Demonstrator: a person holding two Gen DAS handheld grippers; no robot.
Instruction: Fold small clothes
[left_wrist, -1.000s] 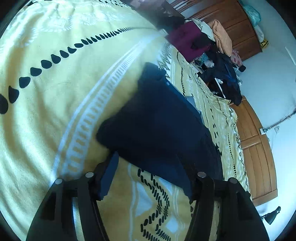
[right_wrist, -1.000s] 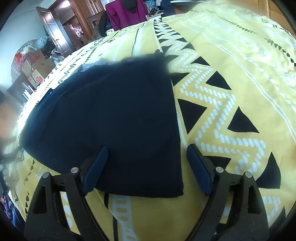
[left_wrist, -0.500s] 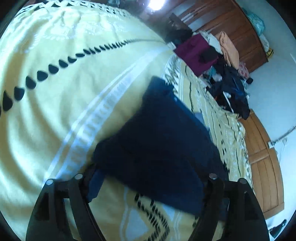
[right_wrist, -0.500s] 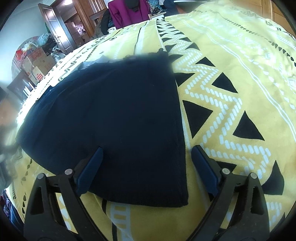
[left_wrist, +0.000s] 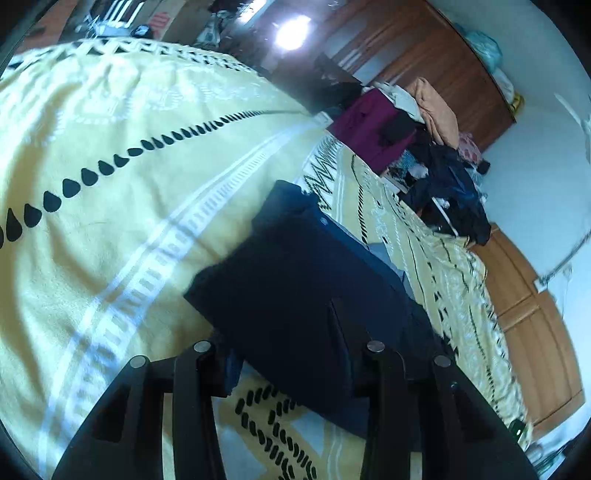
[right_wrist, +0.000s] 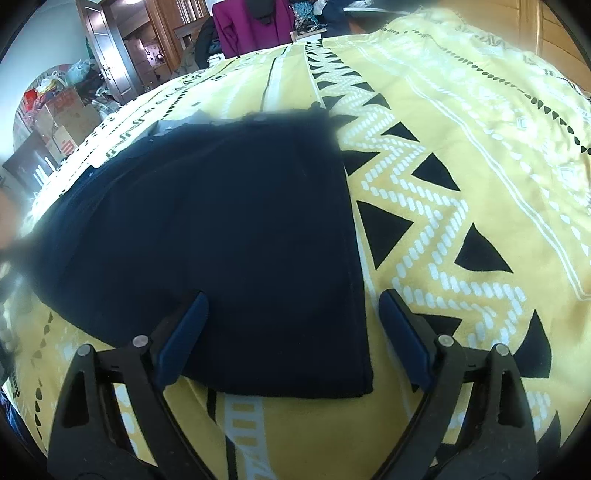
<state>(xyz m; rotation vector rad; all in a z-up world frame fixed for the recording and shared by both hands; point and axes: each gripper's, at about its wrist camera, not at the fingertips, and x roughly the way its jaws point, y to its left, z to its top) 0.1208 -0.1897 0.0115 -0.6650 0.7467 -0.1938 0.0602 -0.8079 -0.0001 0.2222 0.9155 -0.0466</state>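
A dark navy garment (left_wrist: 295, 280) lies folded flat on the yellow patterned bedspread (left_wrist: 110, 206). Its near edge sits between the fingers of my left gripper (left_wrist: 284, 354); the jaws have narrowed around the cloth, though a gap still shows between them. In the right wrist view the same garment (right_wrist: 221, 221) fills the middle. My right gripper (right_wrist: 291, 332) hangs open over the garment's near right corner, one blue pad (right_wrist: 181, 339) above the cloth and the other above the bedspread (right_wrist: 461, 184). Nothing is pinched there.
A heap of clothes (left_wrist: 424, 140) and a purple garment (left_wrist: 373, 125) sit at the bed's far end before a wooden wardrobe (left_wrist: 424, 55). Boxes and clutter (right_wrist: 62, 114) stand by a door. A blurred hand (right_wrist: 5, 221) shows at the left edge.
My left gripper has moved forward onto the garment's near edge and its fingers have drawn closer together. The right gripper has edged slightly forward and stays wide open.
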